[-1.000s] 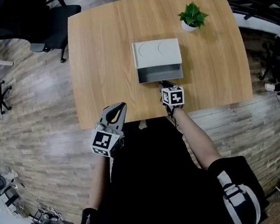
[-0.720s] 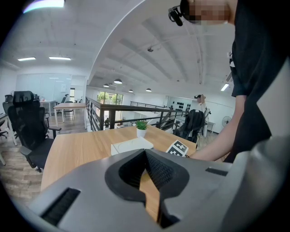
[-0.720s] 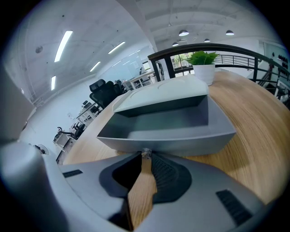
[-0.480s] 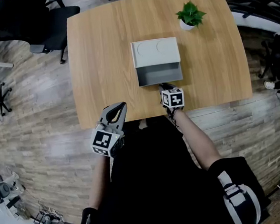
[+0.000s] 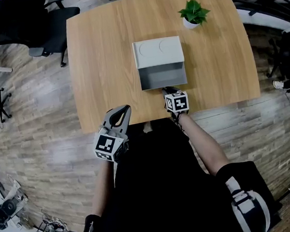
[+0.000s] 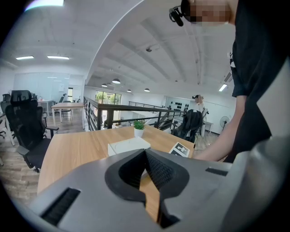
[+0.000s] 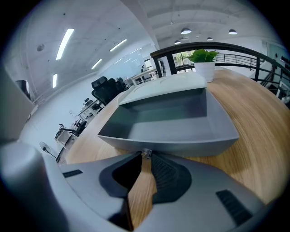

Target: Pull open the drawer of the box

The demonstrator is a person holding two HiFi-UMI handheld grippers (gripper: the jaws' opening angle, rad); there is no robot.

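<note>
The grey box (image 5: 158, 52) sits mid-table with its drawer (image 5: 162, 77) slid out toward me, empty inside. My right gripper (image 5: 166, 89) is at the drawer's front wall, shut on the small metal drawer knob (image 7: 146, 154). The right gripper view shows the jaws (image 7: 146, 156) pinching that knob, with the open drawer (image 7: 167, 122) just beyond. My left gripper (image 5: 126, 110) hangs over the table's near edge, well to the left of the box. It is shut with nothing between its fingers (image 6: 158, 170), and the box (image 6: 129, 146) shows beyond it.
A small potted plant (image 5: 193, 13) stands at the back right of the wooden table (image 5: 102, 65), behind the box. Office chairs (image 5: 28, 22) stand off the table's far left corner. A railing runs behind the table. My body is against the near edge.
The drawer has slid further out of the box toward me, with the right gripper still on its knob. The left gripper has stayed where it was.
</note>
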